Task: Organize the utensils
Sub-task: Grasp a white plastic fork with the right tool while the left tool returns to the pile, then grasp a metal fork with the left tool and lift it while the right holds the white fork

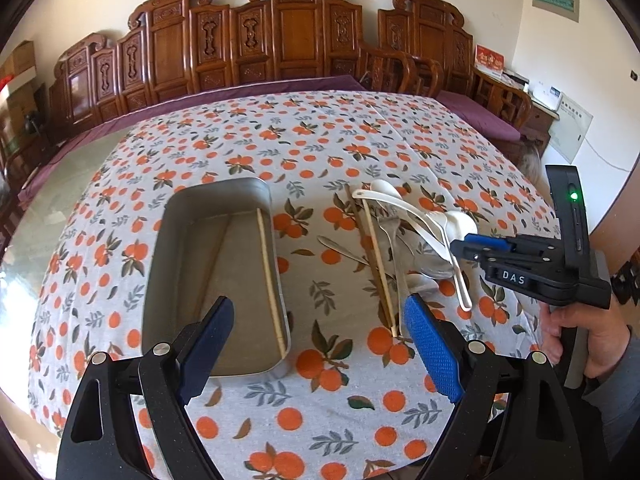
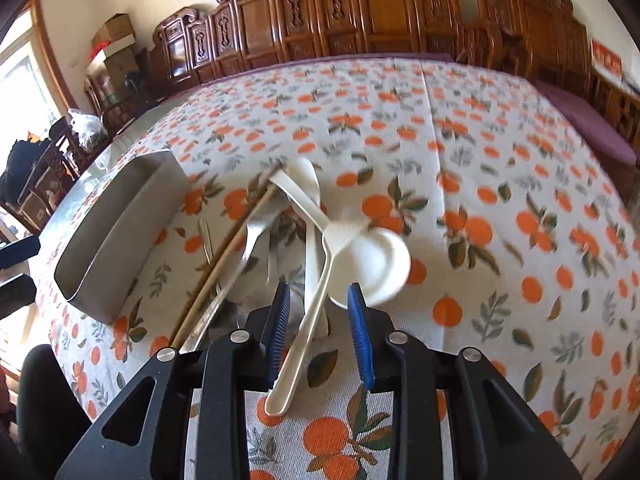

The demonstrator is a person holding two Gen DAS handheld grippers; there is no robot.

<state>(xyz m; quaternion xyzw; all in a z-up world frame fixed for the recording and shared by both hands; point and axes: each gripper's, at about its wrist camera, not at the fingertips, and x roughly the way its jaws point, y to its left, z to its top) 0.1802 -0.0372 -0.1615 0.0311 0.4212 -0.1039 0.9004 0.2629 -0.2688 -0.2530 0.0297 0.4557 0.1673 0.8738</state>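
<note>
1. One chopstick (image 1: pixel 272 280) is seen lying along the right wall of the metal tray (image 1: pixel 160 264), centre-left of the left view; nothing else is seen in it.
2. The pile (image 1: pixel 400 240), right of the tray on the tablecloth (image 1: pixel 320 136), is left unsorted: chopsticks, metal forks and spoons, white plastic spoons.
3. The left gripper (image 1: pixel 318 344) is held spread wide and empty at the bottom of its view, between tray and pile.
4. The right gripper (image 2: pixel 320 336) is shown partly spread at bottom centre, a white spoon's handle (image 2: pixel 296 360) between its pads, not pinched.
5. Most of the sorting is judged still to be done.
</note>
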